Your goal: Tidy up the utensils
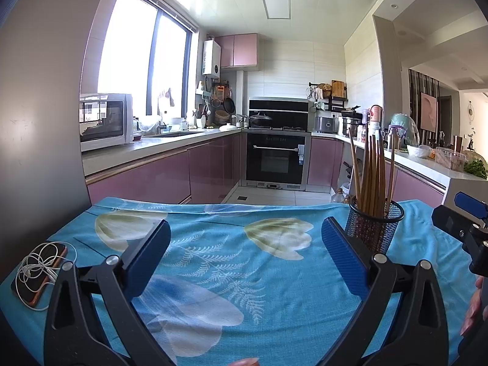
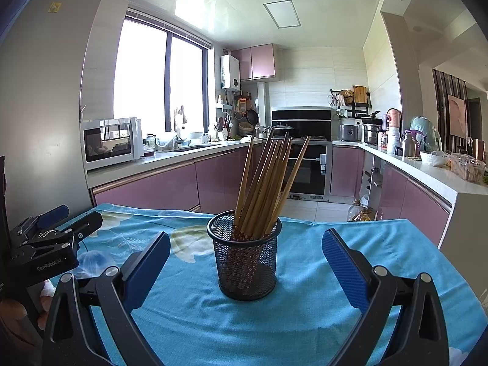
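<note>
Your right gripper (image 2: 246, 262) is spread wide, framing the cup (image 2: 245, 257) of chopsticks (image 2: 265, 183) at frame centre, ready to reach. Your left gripper (image 1: 246, 259) is spread too, empty over the cloth (image 1: 213, 262).

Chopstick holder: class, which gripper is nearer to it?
Right. The right gripper is open, the holder standing just ahead between its fingers. The left gripper is open too, with the holder off to its right.

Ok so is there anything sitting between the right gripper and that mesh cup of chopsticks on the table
Nothing visible. The right gripper is open, and the mesh cup of chopsticks stands straight ahead on the blue cloth, with only bare cloth in between. The left gripper sits well off to the side.
</note>
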Motion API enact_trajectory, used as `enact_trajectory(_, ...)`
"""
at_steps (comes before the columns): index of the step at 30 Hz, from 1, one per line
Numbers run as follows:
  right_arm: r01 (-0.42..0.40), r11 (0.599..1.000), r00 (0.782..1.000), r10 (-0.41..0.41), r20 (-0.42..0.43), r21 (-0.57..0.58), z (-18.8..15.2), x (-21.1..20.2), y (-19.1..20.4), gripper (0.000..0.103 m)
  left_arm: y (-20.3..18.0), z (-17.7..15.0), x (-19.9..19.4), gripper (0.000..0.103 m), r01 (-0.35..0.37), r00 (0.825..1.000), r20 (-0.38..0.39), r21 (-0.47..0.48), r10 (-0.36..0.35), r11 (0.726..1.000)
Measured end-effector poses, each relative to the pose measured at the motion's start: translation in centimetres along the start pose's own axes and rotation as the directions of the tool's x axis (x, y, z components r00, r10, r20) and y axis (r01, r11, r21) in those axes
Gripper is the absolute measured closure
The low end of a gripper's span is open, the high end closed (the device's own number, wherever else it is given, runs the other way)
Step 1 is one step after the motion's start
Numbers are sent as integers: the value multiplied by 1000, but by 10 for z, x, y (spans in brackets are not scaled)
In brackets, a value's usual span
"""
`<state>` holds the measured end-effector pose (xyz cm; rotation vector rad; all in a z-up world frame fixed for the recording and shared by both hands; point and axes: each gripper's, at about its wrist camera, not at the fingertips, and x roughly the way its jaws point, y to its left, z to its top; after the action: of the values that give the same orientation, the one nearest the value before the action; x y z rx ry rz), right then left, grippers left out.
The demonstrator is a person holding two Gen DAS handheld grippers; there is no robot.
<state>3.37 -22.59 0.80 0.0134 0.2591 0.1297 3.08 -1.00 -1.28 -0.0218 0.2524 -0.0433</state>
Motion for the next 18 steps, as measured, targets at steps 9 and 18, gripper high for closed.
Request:
enact_trajectory(9,3,1000,1000,-3,8,2,0,0,-1,7,0,0,0,6,-1,1000,-1,-1,1,1000)
enact_trajectory(18,1,1000,1000,-1,3,6,-2,1,-1,7,-1,-2,0,6,-7,1000,-1,2,7,1000)
